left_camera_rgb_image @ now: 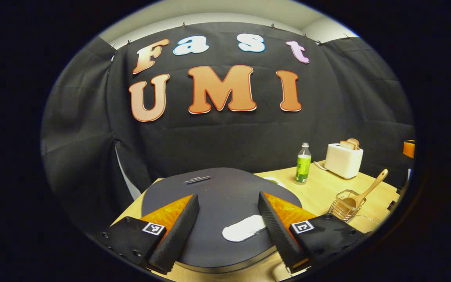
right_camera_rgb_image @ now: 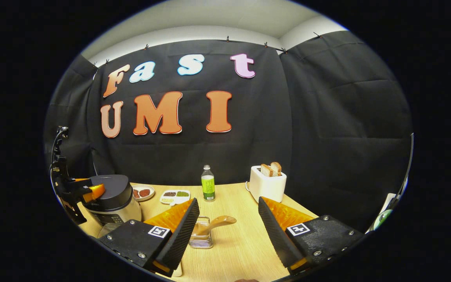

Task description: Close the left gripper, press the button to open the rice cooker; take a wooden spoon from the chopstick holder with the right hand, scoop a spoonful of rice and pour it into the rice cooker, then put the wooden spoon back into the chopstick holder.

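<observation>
Wooden table (right_camera_rgb_image: 245, 243): left gripper (left_camera_rgb_image: 228, 219), fingers apart, is hovering over the closed rice cooker (left_camera_rgb_image: 221, 196); right gripper (right_camera_rgb_image: 228, 223), fingers apart, is facing the wooden spoon (right_camera_rgb_image: 215, 223) in the chopstick holder (right_camera_rgb_image: 201, 239).

Left gripper (left_camera_rgb_image: 228, 229) over rice cooker (left_camera_rgb_image: 217, 192), jaws spread.
Lid closed; white button (left_camera_rgb_image: 244, 229) between fingers. Right of cooker: bottle (left_camera_rgb_image: 303, 163), toaster (left_camera_rgb_image: 343, 158), wooden spoon (left_camera_rgb_image: 366, 192) in chopstick holder (left_camera_rgb_image: 343, 209).
</observation>
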`<state>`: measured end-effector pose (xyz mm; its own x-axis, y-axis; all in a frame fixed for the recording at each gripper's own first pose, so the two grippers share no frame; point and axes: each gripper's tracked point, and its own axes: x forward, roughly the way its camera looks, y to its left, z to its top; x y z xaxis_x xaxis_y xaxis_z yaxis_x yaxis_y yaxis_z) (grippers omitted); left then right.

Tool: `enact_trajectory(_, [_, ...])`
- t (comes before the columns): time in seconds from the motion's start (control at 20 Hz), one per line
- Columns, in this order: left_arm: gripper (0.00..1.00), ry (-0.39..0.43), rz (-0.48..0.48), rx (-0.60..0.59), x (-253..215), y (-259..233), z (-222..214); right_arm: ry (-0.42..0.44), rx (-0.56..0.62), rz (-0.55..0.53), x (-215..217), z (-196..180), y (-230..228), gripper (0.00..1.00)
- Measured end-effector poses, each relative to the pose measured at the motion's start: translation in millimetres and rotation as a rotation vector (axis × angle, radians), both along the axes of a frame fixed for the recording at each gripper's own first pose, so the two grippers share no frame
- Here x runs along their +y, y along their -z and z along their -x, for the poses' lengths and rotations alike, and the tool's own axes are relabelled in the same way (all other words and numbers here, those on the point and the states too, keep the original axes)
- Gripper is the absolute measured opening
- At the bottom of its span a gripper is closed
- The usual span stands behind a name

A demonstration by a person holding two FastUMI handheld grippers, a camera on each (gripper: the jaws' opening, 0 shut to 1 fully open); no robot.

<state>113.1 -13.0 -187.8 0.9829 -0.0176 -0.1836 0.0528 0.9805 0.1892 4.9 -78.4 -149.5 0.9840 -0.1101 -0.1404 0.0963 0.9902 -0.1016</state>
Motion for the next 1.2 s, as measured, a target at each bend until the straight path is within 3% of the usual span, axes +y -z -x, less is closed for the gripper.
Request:
enact_trajectory(0.1, [1.0,-0.083,-0.057,-0.021,28,-30,9,-0.011,-0.018,-0.001,1,-2,-16,0.93])
enact_trajectory(0.2, [1.0,-0.122,-0.055,-0.046,37,-64,26,-0.018,-0.044,0.006,3,-7,-38,0.93])
enact_trajectory(0.25, [0.96,-0.126,-0.028,-0.063,37,-84,35,-0.024,-0.056,0.011,5,-8,-50,0.93])
enact_trajectory(0.35, [1.0,-0.135,0.022,-0.103,41,-128,58,-0.045,-0.085,0.018,11,-10,-76,0.93])
enact_trajectory(0.4, [0.96,-0.145,0.019,-0.135,47,-153,69,-0.055,-0.101,0.017,15,-10,-88,0.93])
enact_trajectory(0.6, [1.0,-0.156,0.007,-0.295,48,-248,115,-0.098,-0.142,0.0,29,-6,-130,0.93])
enact_trajectory(0.75, [1.0,-0.065,0.138,-0.285,22,-260,131,-0.121,-0.152,-0.011,39,1,-151,0.93])
enact_trajectory(0.85, [1.0,-0.08,0.149,-0.283,30,-261,129,-0.127,-0.159,0.006,41,4,-160,0.97])
enact_trajectory(1.0, [1.0,-0.12,0.143,-0.304,39,-272,126,-0.139,-0.145,0.037,45,4,-157,0.93])
enact_trajectory(1.15, [1.0,-0.088,0.224,-0.293,30,-268,122,-0.152,-0.146,0.011,49,0,-151,0.93])
enact_trajectory(1.2, [1.0,-0.084,0.232,-0.308,32,-270,121,-0.149,-0.154,-0.001,48,-4,-149,0.88])
